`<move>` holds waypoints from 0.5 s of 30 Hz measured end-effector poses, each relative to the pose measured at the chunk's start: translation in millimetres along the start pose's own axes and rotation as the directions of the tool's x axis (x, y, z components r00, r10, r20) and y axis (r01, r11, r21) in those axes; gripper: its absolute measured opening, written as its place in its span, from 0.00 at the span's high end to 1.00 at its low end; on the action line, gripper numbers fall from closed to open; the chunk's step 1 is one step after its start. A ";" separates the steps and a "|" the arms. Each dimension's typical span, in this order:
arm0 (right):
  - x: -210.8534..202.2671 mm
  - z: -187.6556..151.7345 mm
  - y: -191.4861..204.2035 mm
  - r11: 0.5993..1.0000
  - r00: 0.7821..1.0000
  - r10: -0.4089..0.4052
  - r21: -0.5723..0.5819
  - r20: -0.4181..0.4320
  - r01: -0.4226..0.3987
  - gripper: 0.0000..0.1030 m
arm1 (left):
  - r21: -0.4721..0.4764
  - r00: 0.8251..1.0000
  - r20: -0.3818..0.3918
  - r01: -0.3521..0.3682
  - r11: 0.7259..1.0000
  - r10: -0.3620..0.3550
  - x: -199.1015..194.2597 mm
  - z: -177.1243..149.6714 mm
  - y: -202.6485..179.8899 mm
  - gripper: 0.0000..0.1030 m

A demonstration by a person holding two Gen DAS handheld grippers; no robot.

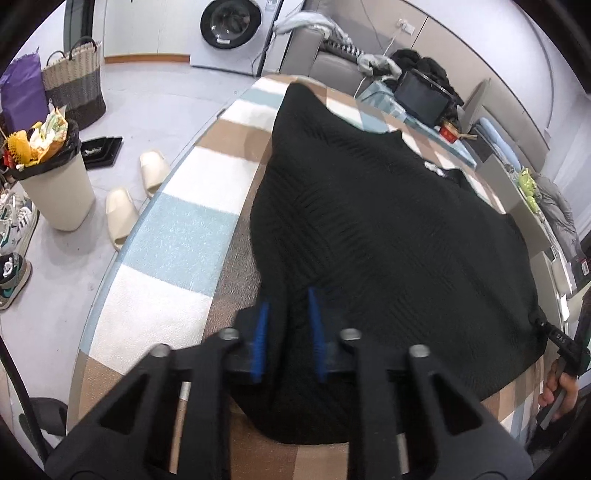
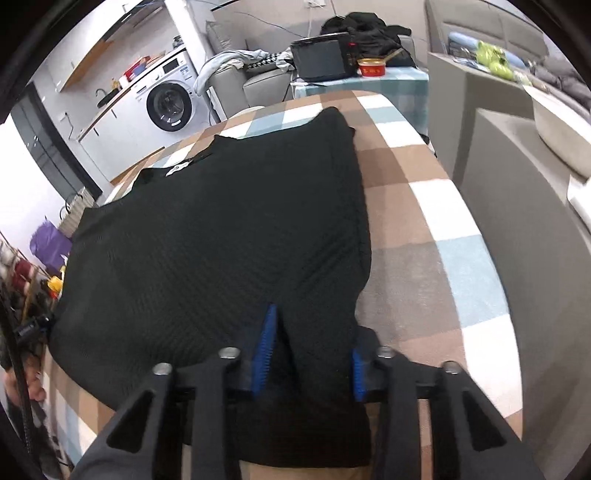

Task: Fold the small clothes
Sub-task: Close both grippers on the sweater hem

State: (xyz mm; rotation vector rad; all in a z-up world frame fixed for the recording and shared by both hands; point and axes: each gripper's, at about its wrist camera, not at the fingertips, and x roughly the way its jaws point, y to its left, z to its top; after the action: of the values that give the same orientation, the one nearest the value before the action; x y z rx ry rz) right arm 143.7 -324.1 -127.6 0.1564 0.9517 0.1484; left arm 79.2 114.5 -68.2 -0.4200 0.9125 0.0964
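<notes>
A black ribbed knit top (image 1: 369, 229) is lying spread flat over a checked cloth, its neckline with a small white label pointing toward 1 o'clock in the left wrist view and 11 o'clock in the right. Its near hem is bunching up at 6 o'clock in both views.

Washing machine (image 1: 231, 23), overfull bin (image 1: 55, 177), cream slippers (image 1: 135, 195), woven basket (image 1: 75, 83)

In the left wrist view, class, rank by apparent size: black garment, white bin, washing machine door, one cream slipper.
1. black garment
2. white bin
3. Washing machine door and cream slipper look alike; distance leaves them unranked.
</notes>
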 end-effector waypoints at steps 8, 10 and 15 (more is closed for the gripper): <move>-17.0 -0.2 11.1 0.998 0.996 -0.053 -0.032 0.070 0.055 0.87 | -0.018 0.995 0.100 -0.028 0.999 0.030 -28.8 -2.3 3.0 0.98; -8.9 -4.3 4.1 0.997 0.997 -0.074 -0.005 0.029 0.074 0.87 | -0.043 0.996 0.069 -0.045 0.998 0.048 -24.6 -4.5 14.5 0.98; -14.6 -0.6 2.1 0.997 0.996 -0.081 0.018 0.031 0.081 0.71 | -0.054 0.998 0.051 -0.032 0.998 0.035 -25.9 -8.5 22.7 0.97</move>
State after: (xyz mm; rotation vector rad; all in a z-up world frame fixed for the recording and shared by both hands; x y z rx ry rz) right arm 134.7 -324.8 -115.9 0.1352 0.9266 0.0629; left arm 51.2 134.3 -59.6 -0.4494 0.8671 0.1621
